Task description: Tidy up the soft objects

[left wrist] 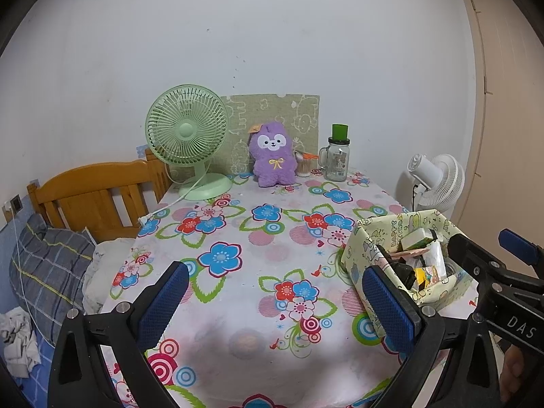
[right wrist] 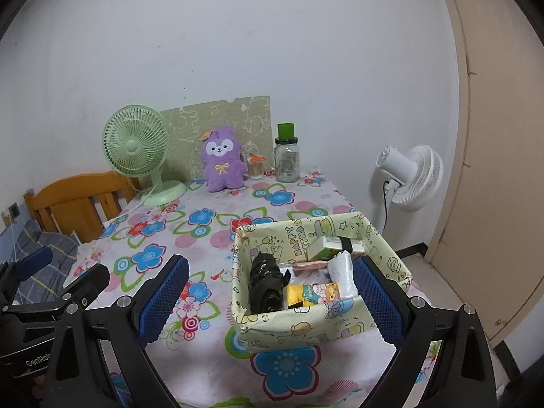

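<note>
Both the left gripper (left wrist: 272, 301) and right gripper (right wrist: 270, 301) hang released above the flowered counter (left wrist: 238, 238). The fluffy purple plush toy (right wrist: 222, 165) sits far back; reach past the pale-green paper box (right wrist: 299, 331), pinching its body gently.

White letters "DAS" stand on the black body of the right gripper (left wrist: 489, 255), seen from the left wrist view. "GenRob" — cut off at the frame edge — shows on the left gripper (right wrist: 51, 272) in the right wrist view. The paper-covered box (right wrist: 295, 326) carries "HAPPY" on its inner wall — the word under it is unclear.
</note>
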